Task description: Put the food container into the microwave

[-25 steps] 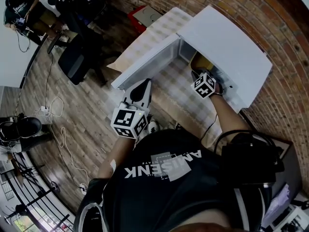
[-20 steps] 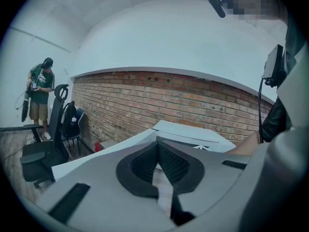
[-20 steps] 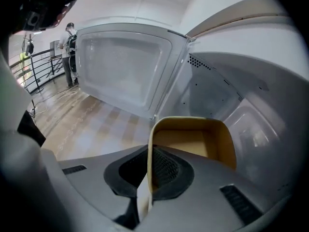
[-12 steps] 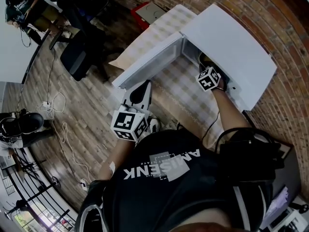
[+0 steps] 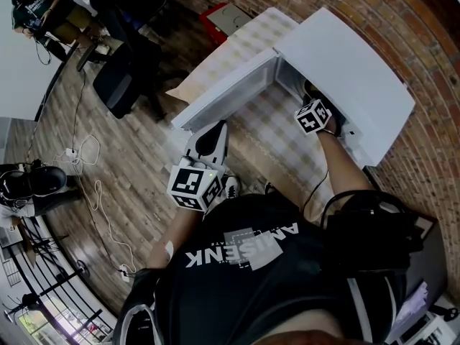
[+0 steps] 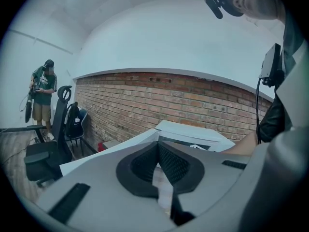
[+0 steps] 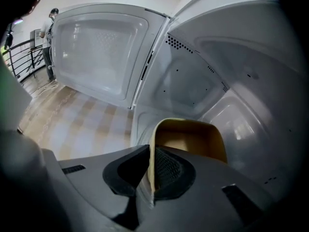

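Note:
A tan food container (image 7: 193, 137) sits inside the white microwave (image 5: 352, 70), on its floor. My right gripper (image 7: 150, 163) is shut on the container's near wall, which stands between the pads; the jaws have just been easing open a little. In the head view the right gripper (image 5: 310, 99) reaches into the microwave's mouth and hides the container. The microwave door (image 7: 101, 52) hangs wide open to the left. My left gripper (image 5: 214, 129) hovers shut and empty near the table's front edge, its pads (image 6: 166, 161) together.
The microwave stands on a table with a checked cloth (image 5: 266, 131) against a brick wall (image 5: 402, 20). A black office chair (image 5: 118, 85), a red box (image 5: 226, 16) and cables (image 5: 86, 192) are on the wooden floor to the left. A person (image 5: 36, 9) stands far off.
My right gripper has carried the container deeper into the microwave and a little lower. The left gripper has stayed where it was.

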